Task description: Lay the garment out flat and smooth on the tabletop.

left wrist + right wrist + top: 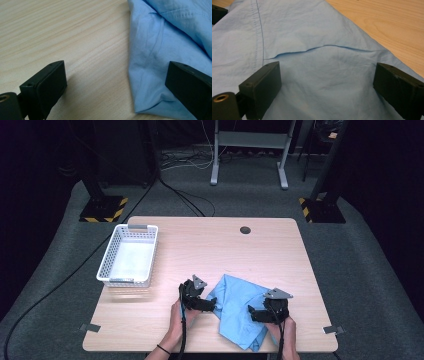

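A light blue cloth (pixel 235 306) lies crumpled near the front edge of the wooden table (pixel 210 245), a corner hanging toward the edge. My left gripper (pixel 212 304) is open at the cloth's left edge; its view shows the cloth's edge (pixel 155 62) running between the two jaws, one jaw over bare wood, the other over fabric. My right gripper (pixel 252 314) is open and held low over the cloth; its view shows creased fabric (pixel 324 72) with a stitched seam between the wide-apart jaws. Nothing is gripped.
A white plastic basket (pixel 129 256) stands empty at the table's left side. A round cable hole (pixel 245 230) sits near the far edge. Black stands and cables rest on the grey floor beyond the table.
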`<state>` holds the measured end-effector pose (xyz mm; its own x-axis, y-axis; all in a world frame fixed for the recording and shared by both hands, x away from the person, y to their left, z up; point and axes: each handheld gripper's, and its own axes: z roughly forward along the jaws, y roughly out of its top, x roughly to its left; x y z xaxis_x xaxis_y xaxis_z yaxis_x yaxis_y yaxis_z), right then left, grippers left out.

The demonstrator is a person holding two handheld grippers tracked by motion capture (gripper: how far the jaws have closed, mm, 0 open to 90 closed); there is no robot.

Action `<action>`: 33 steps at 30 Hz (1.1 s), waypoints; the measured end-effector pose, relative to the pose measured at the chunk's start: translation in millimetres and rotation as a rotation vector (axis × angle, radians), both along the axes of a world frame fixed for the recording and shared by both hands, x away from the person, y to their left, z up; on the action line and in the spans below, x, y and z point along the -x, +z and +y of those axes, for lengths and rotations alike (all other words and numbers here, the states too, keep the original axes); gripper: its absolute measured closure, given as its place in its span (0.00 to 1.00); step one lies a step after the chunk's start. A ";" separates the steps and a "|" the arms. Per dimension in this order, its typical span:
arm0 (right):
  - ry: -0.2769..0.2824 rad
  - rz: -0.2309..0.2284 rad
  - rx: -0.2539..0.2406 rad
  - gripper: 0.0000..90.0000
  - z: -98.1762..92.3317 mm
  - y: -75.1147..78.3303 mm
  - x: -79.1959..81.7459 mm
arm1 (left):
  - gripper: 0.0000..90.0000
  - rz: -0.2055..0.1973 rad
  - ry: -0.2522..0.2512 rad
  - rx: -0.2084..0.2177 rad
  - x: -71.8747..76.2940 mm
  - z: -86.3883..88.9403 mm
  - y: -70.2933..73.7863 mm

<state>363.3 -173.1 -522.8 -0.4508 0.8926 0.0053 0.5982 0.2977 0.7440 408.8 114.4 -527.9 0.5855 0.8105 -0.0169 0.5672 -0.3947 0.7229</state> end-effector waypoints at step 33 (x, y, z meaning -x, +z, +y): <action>0.286 -0.041 0.242 0.22 116.0 10.4 79.7 | 0.05 -0.001 -0.016 0.005 -0.2 0.1 0.0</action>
